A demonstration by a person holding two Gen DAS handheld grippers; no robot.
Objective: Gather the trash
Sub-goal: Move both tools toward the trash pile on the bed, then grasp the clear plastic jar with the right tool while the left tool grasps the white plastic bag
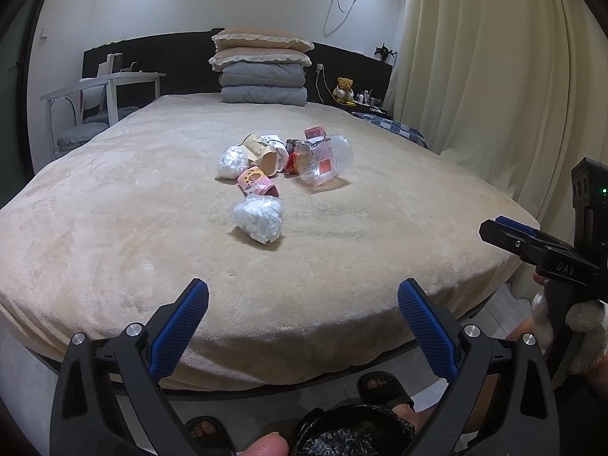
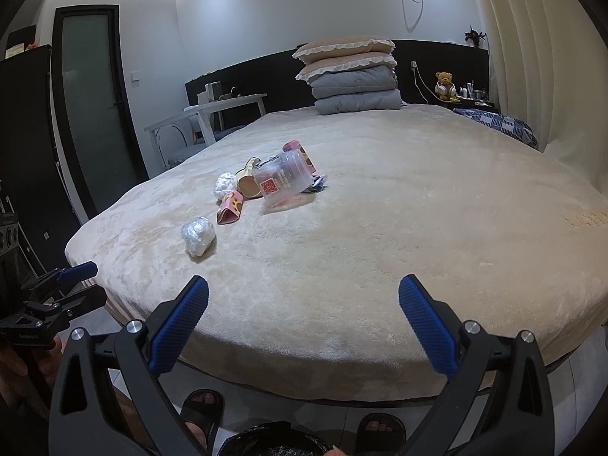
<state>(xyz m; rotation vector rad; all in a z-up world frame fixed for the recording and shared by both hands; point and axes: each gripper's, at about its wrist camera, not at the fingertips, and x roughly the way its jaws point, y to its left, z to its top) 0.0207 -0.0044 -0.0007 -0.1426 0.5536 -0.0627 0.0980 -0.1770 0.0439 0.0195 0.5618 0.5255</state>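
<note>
Trash (image 1: 283, 163) mid-bed (image 1: 114, 228) | well beyond both open grippers, left (image 1: 303, 323) | right (image 2: 303, 323)

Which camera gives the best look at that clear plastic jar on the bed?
The right wrist view: the jar lies in front of the pile, label facing the camera. In the left wrist view, it shows side-on, label less readable.

Both wrist views look from the foot of the bed (image 1: 114, 197) toward its headboard, sharing the trash pile (image 2: 266, 186).

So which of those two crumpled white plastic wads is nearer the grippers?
The lone plastic wad lying apart at the front of the bed. The other plastic wad sits farther back, against the paper cup in the pile.
</note>
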